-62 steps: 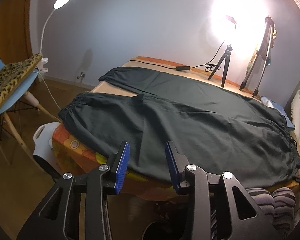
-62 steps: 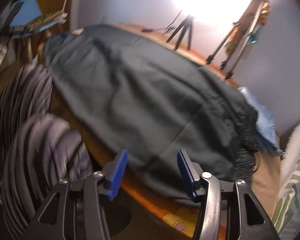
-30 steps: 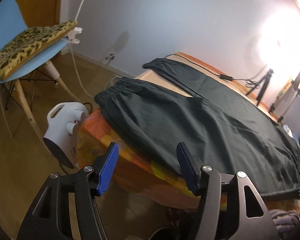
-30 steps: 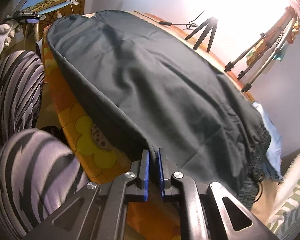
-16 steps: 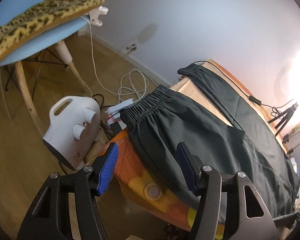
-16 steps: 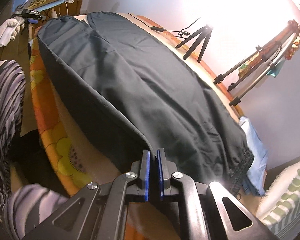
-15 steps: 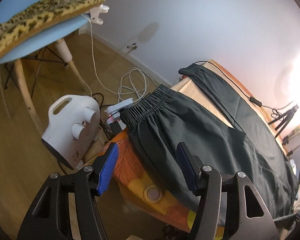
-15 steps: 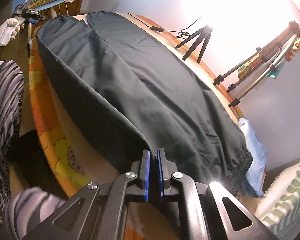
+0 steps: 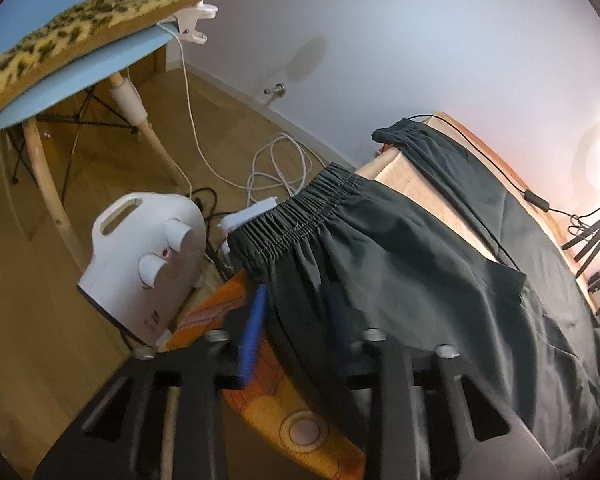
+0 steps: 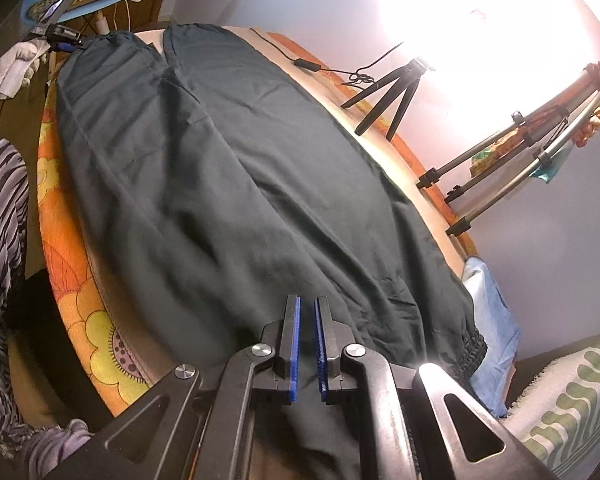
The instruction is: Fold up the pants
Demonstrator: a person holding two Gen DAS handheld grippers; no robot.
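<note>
Your pants lie spread flat on the bed, dark fabric running lengthwise from the waistband near your right hand to the two leg cuffs at the far end by your left. The near leg ends in a gathered elastic cuff that hangs just over the bed's corner, and the far leg's cuff sits well apart from it, with a strip of bare mattress between. Your right gripper is clenched on the near edge of the pants close to the waistband, its blue pads almost touching with the cloth pinched between them. Your left gripper is straddling the near leg's hem side just behind that cuff: one blue pad shows on the outer side, over the orange flowered sheet, while the other is blurred against the dark fabric, so the jaws look partly drawn in but I cannot tell whether they have bitten the cloth yet. What the coming move seems to turn on is this: the long axis of the pants runs between your two hands, both hands are on the same near edge, and the far leg lies straight ahead of both jaws. Beyond the bed stand a white heater and a blue chair.
</note>
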